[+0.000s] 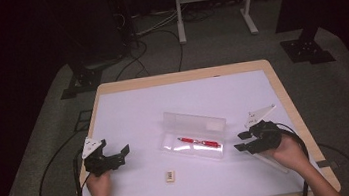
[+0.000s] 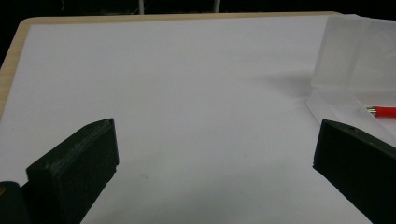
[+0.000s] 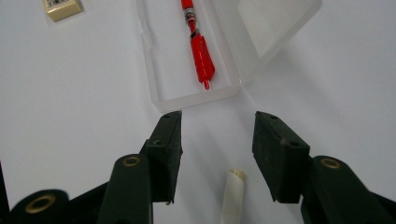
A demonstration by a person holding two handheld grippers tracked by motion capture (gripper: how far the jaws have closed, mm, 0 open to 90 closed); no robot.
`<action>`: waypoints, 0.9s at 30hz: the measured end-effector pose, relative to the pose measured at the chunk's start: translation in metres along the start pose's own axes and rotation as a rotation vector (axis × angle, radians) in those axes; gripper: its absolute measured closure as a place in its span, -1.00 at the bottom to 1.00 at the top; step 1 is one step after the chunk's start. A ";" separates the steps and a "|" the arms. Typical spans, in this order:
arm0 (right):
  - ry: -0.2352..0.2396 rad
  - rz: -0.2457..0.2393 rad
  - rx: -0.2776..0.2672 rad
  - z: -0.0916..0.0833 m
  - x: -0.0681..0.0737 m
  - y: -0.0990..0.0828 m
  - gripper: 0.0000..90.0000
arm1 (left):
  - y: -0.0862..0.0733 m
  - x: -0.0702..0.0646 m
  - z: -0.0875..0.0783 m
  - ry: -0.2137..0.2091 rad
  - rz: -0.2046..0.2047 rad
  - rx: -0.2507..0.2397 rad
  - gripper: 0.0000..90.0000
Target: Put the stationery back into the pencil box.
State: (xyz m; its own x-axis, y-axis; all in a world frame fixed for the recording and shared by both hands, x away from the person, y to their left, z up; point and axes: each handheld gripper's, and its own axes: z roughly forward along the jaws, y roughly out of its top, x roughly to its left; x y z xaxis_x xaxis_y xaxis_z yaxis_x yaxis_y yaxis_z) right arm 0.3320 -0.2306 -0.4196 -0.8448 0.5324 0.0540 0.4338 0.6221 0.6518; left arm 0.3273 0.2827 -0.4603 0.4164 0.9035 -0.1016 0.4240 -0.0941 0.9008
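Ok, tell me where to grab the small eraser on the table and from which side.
Grip the eraser across its two long sides, coming straight down from above. It is a small flat block lying free on the white table, apart from the open clear case, so a top-down pinch probably suits it best.

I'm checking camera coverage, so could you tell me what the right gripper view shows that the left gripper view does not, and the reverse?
Right gripper view alone: the beige eraser on the white sheet, the pen's pointed tip inside the case tray, and a whitish cylinder lying below the open right gripper.

Left gripper view alone: the table's wooden edge and the wide-open left gripper.

Both: the clear plastic pencil case with its lid raised, the red pen and the white sheet.
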 end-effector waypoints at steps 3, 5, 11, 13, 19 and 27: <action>-0.002 0.009 -0.001 -0.001 -0.001 -0.003 0.12 | 0.000 0.000 0.000 0.000 0.000 0.000 -1.00; -0.005 0.012 0.001 -0.001 -0.002 -0.005 0.11 | 0.000 0.000 0.000 0.000 0.000 0.001 -1.00; -0.018 0.029 0.007 -0.004 -0.004 -0.013 0.04 | 0.000 0.000 0.000 0.000 0.000 0.001 -1.00; -0.025 0.037 0.007 -0.005 -0.006 -0.016 0.02 | 0.000 0.000 0.000 0.001 0.001 0.002 -1.00; -0.030 0.066 0.005 -0.007 -0.008 -0.024 -0.06 | 0.000 0.000 0.000 0.000 -0.001 0.000 -1.00; -0.051 0.083 0.006 -0.007 -0.009 -0.032 -0.12 | 0.000 0.000 0.000 0.001 0.000 -0.001 -1.00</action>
State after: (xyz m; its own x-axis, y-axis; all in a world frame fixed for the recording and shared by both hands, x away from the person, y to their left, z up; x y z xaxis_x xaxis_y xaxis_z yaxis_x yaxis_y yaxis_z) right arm 0.3233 -0.2595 -0.4357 -0.7892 0.6102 0.0690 0.5032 0.5782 0.6423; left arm 0.3271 0.2827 -0.4603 0.4157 0.9038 -0.1017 0.4235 -0.0934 0.9011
